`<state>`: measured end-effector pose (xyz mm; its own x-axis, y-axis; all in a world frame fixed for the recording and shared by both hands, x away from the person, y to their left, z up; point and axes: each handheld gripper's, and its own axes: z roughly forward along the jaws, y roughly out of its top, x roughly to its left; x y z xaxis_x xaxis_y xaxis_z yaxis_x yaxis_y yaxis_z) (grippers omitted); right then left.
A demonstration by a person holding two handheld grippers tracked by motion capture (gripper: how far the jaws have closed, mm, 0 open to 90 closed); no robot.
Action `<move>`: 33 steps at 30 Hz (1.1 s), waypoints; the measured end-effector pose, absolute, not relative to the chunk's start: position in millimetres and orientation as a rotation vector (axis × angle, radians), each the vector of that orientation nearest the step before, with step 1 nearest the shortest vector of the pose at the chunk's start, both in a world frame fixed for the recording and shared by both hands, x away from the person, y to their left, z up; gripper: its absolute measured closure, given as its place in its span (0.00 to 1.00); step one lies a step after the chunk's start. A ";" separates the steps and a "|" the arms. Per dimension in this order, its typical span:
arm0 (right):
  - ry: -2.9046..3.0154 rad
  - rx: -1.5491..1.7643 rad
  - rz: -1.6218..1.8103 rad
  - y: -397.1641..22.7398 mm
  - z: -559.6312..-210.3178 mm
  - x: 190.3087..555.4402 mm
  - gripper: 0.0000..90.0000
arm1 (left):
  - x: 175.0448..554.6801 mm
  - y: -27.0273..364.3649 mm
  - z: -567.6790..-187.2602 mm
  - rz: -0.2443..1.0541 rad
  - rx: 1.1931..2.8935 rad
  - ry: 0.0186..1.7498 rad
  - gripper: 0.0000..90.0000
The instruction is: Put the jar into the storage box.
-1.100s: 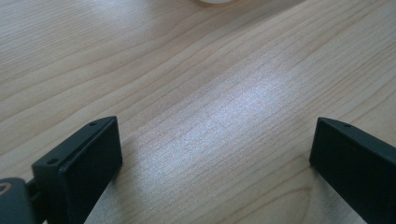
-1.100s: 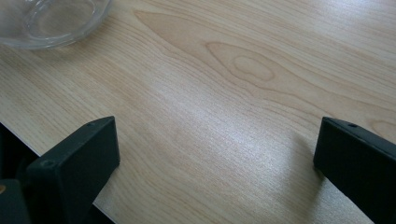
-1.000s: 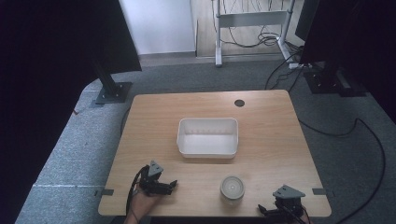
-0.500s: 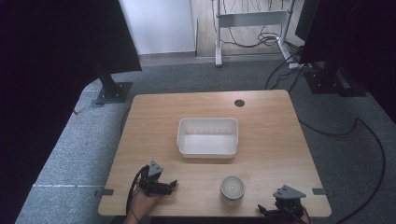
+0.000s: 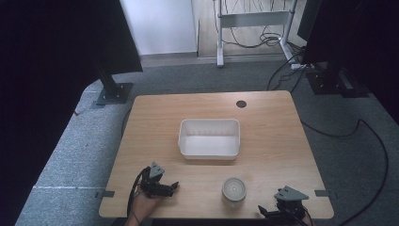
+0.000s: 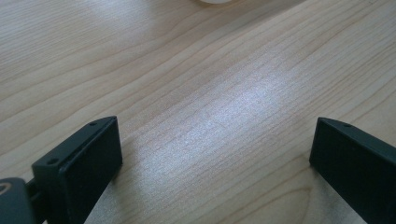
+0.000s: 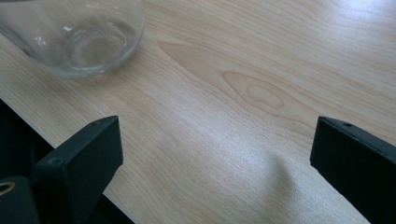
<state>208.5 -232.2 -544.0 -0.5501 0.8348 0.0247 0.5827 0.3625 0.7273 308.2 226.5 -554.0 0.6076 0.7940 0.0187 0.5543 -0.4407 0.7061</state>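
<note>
Now I see nothing changed from a second ago: left gripper point(image 5: 162, 187) and right gripper point(image 5: 282, 210) stay low over the desk point(image 5: 277, 141), jaws wide and empty. The glass jar point(image 7: 74, 37) stands just beyond my right jaws, the white tub point(image 5: 209, 138) farther ahead.

- Left gripper point(image 5: 175, 186) — low over the near left part of the table, jaws spread wide with nothing between them, pointing to the right.
- Left hand point(image 5: 143, 205) grips it from behind, coming in from the bottom edge.
- Right gripper point(image 5: 260, 208) — at the near right edge, jaws likewise wide apart and empty, pointing left.
</note>
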 end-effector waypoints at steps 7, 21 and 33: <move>2.275 1.234 1.035 -229.4 -540.2 208.2 0.03 | 308.2 226.5 -554.0 0.461 2.162 1.058 0.02; 2.271 1.183 1.091 -220.2 -529.2 209.7 0.03 | 308.2 226.4 -554.0 0.461 2.162 1.058 0.02; 2.277 1.133 1.130 -208.3 -519.7 212.8 0.03 | 308.2 226.4 -554.0 0.461 2.162 1.058 0.02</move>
